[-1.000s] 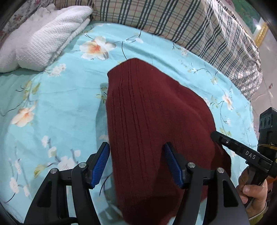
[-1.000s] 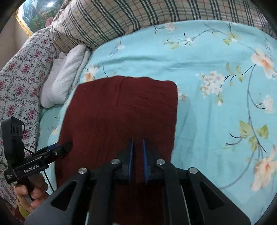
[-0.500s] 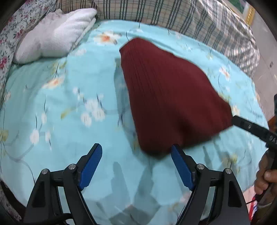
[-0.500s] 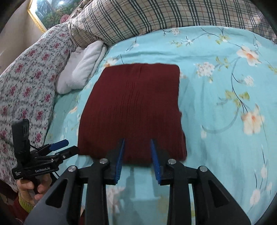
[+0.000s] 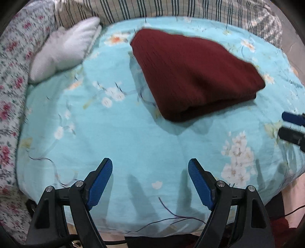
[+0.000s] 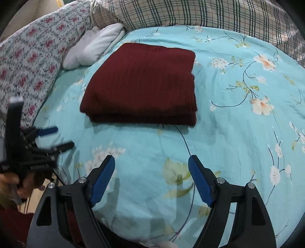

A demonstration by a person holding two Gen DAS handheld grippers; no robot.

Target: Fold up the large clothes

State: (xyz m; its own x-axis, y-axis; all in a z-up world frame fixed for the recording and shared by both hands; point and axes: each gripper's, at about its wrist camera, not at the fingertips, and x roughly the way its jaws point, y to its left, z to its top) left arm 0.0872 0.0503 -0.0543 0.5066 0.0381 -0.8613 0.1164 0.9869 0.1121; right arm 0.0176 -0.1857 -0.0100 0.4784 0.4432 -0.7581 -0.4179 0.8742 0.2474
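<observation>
A dark red knit garment (image 5: 192, 72) lies folded into a flat rectangle on the light blue floral bedsheet (image 5: 133, 137); it also shows in the right wrist view (image 6: 144, 82). My left gripper (image 5: 150, 168) is open and empty, held above the sheet near the bed's front edge, well short of the garment. My right gripper (image 6: 151, 165) is open and empty, also back from the garment's near edge. The left gripper shows at the left of the right wrist view (image 6: 55, 138), and the right gripper's fingertips (image 5: 291, 118) show at the right edge of the left wrist view.
A white folded towel (image 5: 64, 47) lies at the back left of the bed. A plaid pillow or quilt (image 6: 190, 13) runs along the back. A floral quilt (image 6: 32, 49) lies along the left side. The bed's front edge (image 5: 152, 230) is just below the grippers.
Both grippers have pulled back from the garment toward the bed's front edge. The right gripper went from shut to wide open. The garment now lies folded and free.
</observation>
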